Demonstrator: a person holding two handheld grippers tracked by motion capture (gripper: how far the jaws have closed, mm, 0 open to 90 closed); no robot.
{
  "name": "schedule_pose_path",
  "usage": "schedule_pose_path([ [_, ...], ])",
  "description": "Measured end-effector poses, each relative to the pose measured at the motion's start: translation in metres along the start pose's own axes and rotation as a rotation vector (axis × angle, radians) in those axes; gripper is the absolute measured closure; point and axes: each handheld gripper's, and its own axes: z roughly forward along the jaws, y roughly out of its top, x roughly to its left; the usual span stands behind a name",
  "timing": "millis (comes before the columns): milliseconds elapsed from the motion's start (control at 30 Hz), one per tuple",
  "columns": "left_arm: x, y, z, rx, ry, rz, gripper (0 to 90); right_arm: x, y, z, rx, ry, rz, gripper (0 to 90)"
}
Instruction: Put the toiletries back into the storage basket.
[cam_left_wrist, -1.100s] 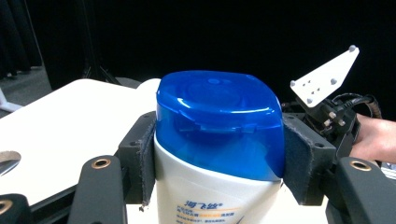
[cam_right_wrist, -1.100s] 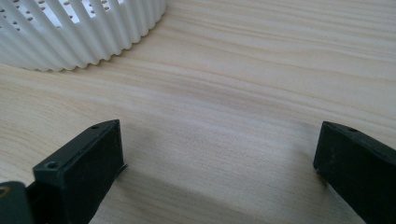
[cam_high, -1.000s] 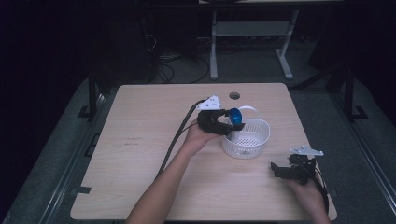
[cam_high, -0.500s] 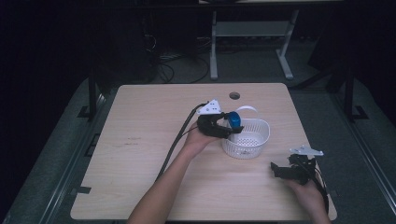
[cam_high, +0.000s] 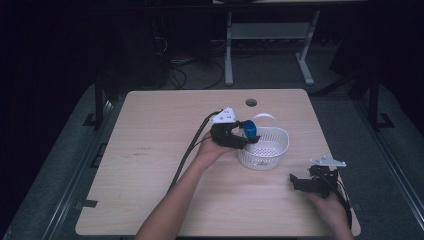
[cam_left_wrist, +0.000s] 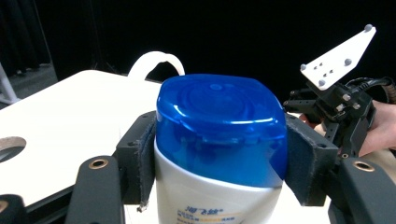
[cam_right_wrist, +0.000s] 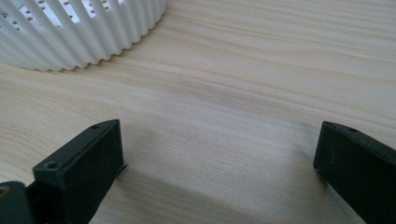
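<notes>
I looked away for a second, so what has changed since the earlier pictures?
The left gripper, shut on the blue-capped bottle, has carried it a little farther over the white basket. The right gripper stayed open, low over the table, and the basket has not moved.

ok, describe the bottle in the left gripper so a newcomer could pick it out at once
Start at the wooden table and find the white ribbed basket right of its middle. At the basket's left rim, the left gripper is clamped on a bottle. It has a white body with a glossy blue cap, the one blue thing among the white basket and black grippers.
</notes>
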Motion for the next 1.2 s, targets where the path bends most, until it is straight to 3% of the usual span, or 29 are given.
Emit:
schedule_pose_path([
  [433,-0.001,0.001,0.000,-0.004,0.015,-0.019,13.8,0.000,0.000,0.000,0.000,0.000,0.001,1.0],
  [600,-0.004,0.005,-0.008,0.009,0.012,-0.019,13.3,0.000,0.000,0.000,0.000,0.001,0.001,1.0],
  [1033,-0.009,0.007,-0.045,0.054,0.047,-0.023,13.3,0.000,0.000,0.000,-0.001,-0.001,-0.002,1.0],
  [1200,-0.014,0.003,-0.068,0.095,0.093,-0.031,13.3,0.000,0.000,0.000,-0.001,-0.002,-0.002,1.0],
])
